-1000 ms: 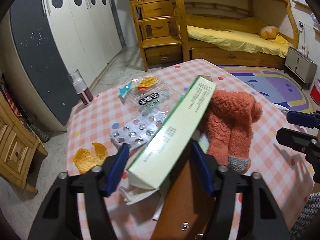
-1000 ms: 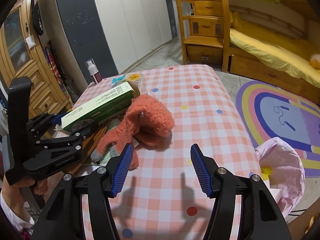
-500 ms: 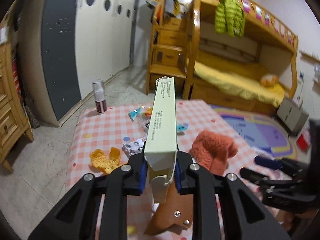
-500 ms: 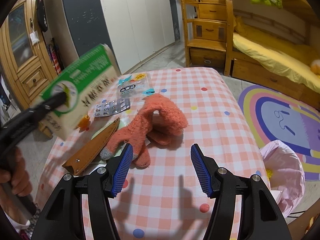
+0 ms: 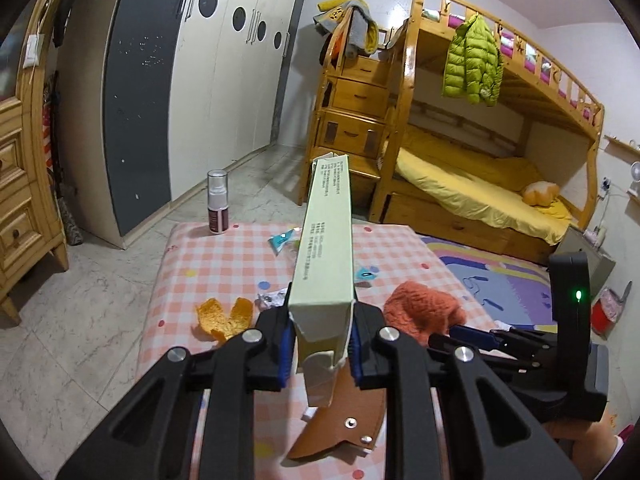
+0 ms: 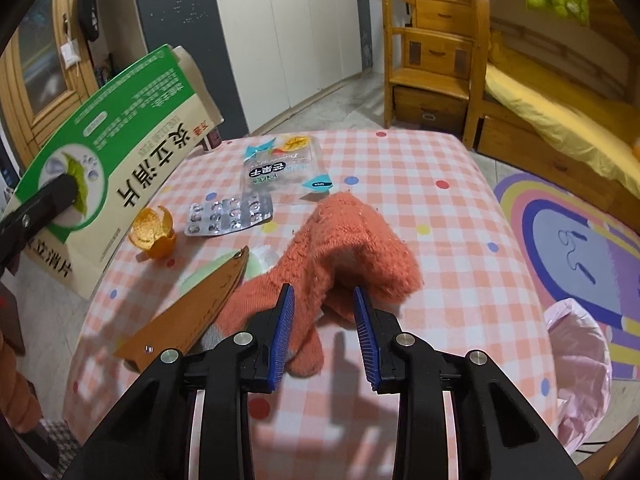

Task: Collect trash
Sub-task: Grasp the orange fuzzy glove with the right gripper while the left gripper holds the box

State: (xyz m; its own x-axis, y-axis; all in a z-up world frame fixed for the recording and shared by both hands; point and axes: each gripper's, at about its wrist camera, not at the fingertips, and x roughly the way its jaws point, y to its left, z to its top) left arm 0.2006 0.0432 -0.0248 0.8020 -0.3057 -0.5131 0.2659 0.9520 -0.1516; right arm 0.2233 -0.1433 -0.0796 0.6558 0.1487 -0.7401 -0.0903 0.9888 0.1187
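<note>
My left gripper (image 5: pixel 319 344) is shut on a long green-and-cream medicine box (image 5: pixel 326 264) and holds it above the checked table; the box also shows at the left of the right wrist view (image 6: pixel 108 176). My right gripper (image 6: pixel 322 336) is open, its jaws partly closed, low over the table just before an orange glove (image 6: pixel 344 248). On the table lie orange peel (image 6: pixel 154 232), a blister pack (image 6: pixel 230 216), a clear snack bag (image 6: pixel 280 168) and a brown leather sheath (image 6: pixel 188 316).
A pink-lined trash bag (image 6: pixel 576 356) sits off the table's right edge. A small spray bottle (image 5: pixel 217 208) stands at the table's far left corner. Wardrobes, a wooden stair chest and a bunk bed (image 5: pixel 480 184) stand behind. A colourful rug (image 6: pixel 580 232) covers the floor on the right.
My left gripper closed on the box and lifted it off the table, tilting it up. My right gripper narrowed its opening and moved closer to the orange glove.
</note>
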